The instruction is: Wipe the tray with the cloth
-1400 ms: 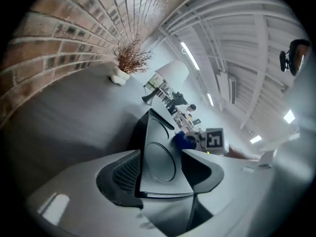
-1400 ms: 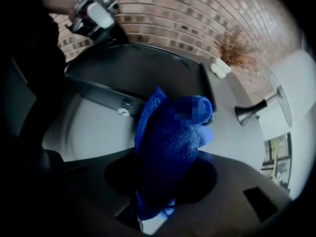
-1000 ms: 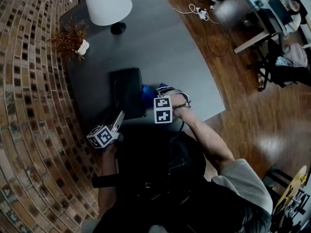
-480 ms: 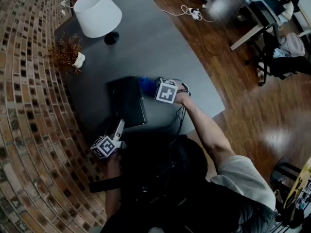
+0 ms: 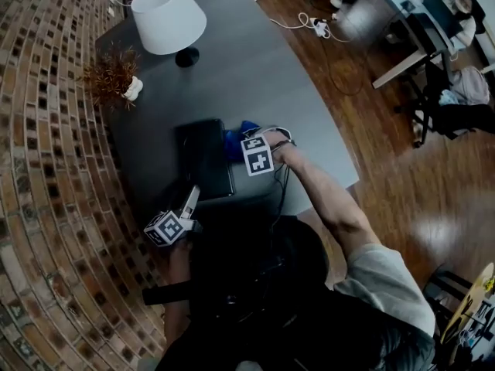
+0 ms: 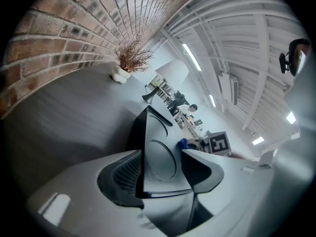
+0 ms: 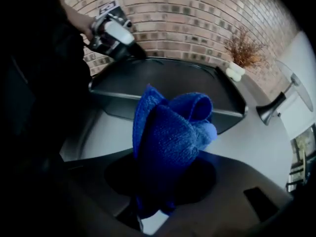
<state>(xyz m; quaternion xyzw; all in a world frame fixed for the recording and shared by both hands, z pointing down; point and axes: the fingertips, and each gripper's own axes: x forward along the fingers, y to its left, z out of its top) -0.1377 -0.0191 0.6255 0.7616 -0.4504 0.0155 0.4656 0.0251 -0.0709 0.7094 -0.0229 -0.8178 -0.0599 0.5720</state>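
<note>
The person's right arm reaches out straight over the grey tabletop, bare from the short sleeve down. The wrist bends so the right tongs point steeply down. These tongs are squeezed tight on a blue cloth, which sticks out of them in a soft, bunched-up lump. In the right gripper view the cloth fills the gap of the right tongs and hangs just in front of the long side of the tray, over the bare tabletop. I cannot tell if the cloth touches the tabletop. The left arm stays tucked in close to the body, mostly hidden by dark clothes. The left tongs point forward and a little down at the near corner of the dark tray. In the left gripper view the tray has its near edge right between the two sides of the left tongs, which stand fairly wide and pinch that edge. The tray lies flat on the tabletop near the brick wall, with the cloth just beside its right edge. Farther back stand a white lamp and a little dry plant, well apart from the tray.
</note>
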